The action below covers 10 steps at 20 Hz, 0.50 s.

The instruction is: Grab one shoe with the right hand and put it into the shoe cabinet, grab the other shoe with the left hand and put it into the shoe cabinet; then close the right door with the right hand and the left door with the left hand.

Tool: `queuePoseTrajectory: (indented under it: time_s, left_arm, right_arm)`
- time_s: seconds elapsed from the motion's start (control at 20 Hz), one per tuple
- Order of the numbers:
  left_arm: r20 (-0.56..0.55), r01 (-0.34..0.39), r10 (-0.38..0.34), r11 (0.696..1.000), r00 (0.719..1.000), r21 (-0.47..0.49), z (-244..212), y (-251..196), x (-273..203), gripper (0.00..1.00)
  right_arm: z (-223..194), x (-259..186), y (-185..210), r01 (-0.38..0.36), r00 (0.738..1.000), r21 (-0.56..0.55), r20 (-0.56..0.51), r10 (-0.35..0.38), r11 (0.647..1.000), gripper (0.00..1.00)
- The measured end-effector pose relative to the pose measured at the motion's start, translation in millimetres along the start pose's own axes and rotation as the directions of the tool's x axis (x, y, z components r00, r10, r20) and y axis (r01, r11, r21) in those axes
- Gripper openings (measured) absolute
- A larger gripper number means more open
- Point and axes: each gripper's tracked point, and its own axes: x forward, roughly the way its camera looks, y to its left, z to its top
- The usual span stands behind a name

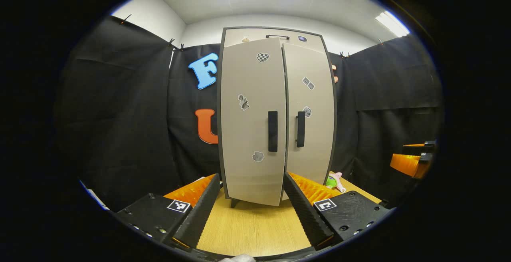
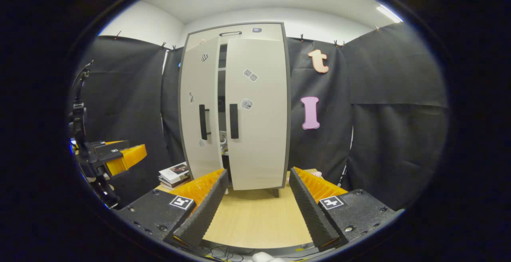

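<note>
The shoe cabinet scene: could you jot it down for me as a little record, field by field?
cabinet: tall shoe cabinet standing on the wooden table
right door: right door looks shut
left door: left door ajar, a gap beside it shows shelves
shoes: something pale glimpsed through the gap, too small to tell
left gripper: left gripper open, holding nothing, facing the doors
right gripper: right gripper open, holding nothing
beside cabinet: books stacked on one side, a small toy on the other
</note>
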Motion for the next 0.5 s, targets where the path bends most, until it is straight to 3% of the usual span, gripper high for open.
queuePoseTrajectory:
  time_s: [0.05, 0.1, 0.35, 0.5]
  left_arm:
    - [0.002, -0.002, 0.002, 1.000, 1.000, 0.004, 0.7, 0.4, 0.4, 1.00]
    - [0.004, -0.002, 0.002, 1.000, 1.000, 0.005, 1.6, 0.7, 0.8, 0.96]
    - [0.003, 0.004, -0.004, 1.000, 1.000, 0.010, 1.8, -0.2, 2.0, 1.00]
    - [0.000, 0.006, -0.006, 1.000, 1.000, 0.006, 0.9, -0.1, 6.2, 0.96]
  right_arm:
    - [0.2, -0.7, 0.0, 0.000, 1.000, 0.002, 0.000, 0.000, 1.000, 0.99]
    - [-0.3, -1.0, 1.0, -0.001, 1.000, 0.002, -0.001, 0.001, 1.000, 0.99]
    - [0.1, -1.6, 0.8, 0.002, 1.000, -0.005, -0.003, -0.002, 1.000, 0.99]
    - [1.2, -2.3, -0.8, 0.008, 1.000, -0.007, -0.001, -0.008, 1.000, 0.99]
